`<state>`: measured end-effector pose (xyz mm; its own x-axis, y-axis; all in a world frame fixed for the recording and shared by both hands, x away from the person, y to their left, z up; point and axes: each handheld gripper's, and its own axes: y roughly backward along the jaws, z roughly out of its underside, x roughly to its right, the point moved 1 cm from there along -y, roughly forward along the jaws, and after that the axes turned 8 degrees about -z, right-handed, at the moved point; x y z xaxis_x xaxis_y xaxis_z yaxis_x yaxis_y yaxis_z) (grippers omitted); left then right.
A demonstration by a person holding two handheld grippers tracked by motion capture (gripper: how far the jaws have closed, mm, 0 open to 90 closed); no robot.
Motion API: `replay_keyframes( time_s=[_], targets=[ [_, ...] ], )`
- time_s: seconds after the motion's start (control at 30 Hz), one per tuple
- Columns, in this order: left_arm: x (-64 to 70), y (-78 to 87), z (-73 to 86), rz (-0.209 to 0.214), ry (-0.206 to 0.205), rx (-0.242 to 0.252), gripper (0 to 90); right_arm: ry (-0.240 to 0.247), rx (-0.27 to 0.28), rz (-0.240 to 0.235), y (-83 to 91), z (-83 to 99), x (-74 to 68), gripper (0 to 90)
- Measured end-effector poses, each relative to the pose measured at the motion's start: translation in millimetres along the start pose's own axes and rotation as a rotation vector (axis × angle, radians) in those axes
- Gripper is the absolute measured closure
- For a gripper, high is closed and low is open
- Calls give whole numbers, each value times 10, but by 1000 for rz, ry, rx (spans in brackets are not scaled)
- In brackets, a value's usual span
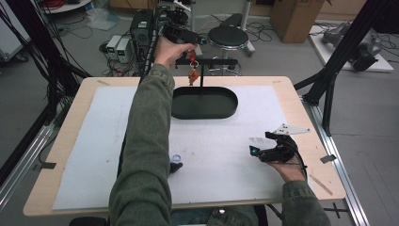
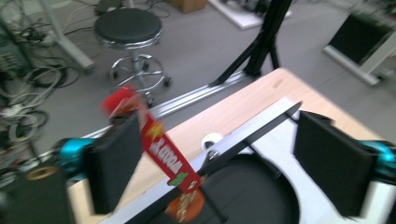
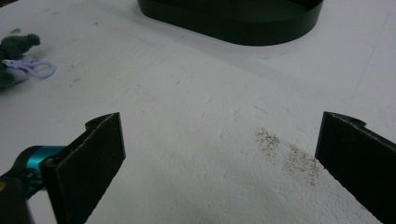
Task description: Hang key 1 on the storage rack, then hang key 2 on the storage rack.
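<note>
A red strap keychain (image 2: 166, 154) with an orange charm hangs from the black bar (image 2: 252, 135) of a stand, above a black oval tray (image 1: 226, 113). My left gripper (image 2: 224, 154) is open at the bar, and the strap lies against its left jaw. From above, that gripper (image 1: 192, 47) is held at the far table edge, over the keychain (image 1: 193, 70). My right gripper (image 1: 261, 143) rests open low over the white mat at the right, its jaws (image 3: 219, 140) with nothing between them.
A small dark plush keychain with a lilac clip (image 3: 18, 60) lies on the mat near the left sleeve (image 1: 176, 162). The white mat (image 1: 103, 141) covers most of the wooden table. A black stool (image 1: 228, 36) and cables stand on the floor beyond.
</note>
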<state>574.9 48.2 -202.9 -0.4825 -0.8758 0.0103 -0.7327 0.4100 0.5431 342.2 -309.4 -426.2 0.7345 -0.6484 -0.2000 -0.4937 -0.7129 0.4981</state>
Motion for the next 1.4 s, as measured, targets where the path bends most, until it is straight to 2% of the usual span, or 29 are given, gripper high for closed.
replay_keyframes(
  time_s=[0.1,0.13,0.2,0.3,0.4,0.7,0.97,1.2,1.4],
  targets=[
    [10,95,2,40,-4,-3,73,-4,1,-1,1,-1,-6,5],
    [28,119,6,20,-7,-12,73,-5,-1,-3,-2,0,-6,5],
    [60,173,27,-3,-41,-28,73,-16,-8,-7,-4,1,-10,5],
    [79,272,71,-1,-73,-28,73,-18,-9,-2,5,1,-5,5],
    [22,362,147,40,-48,0,73,-24,-8,-3,15,3,4,5],
    [-133,522,450,43,-31,-32,73,-18,-11,-11,-3,2,-9,5],
    [-107,711,772,43,-62,-47,73,-20,-14,-9,-3,-1,-14,5],
    [-46,883,989,81,-79,-41,72,-17,-15,-4,3,1,-21,5],
    [-32,943,1182,94,-80,-72,72,-19,-17,-5,8,2,-27,5]
  ],
)
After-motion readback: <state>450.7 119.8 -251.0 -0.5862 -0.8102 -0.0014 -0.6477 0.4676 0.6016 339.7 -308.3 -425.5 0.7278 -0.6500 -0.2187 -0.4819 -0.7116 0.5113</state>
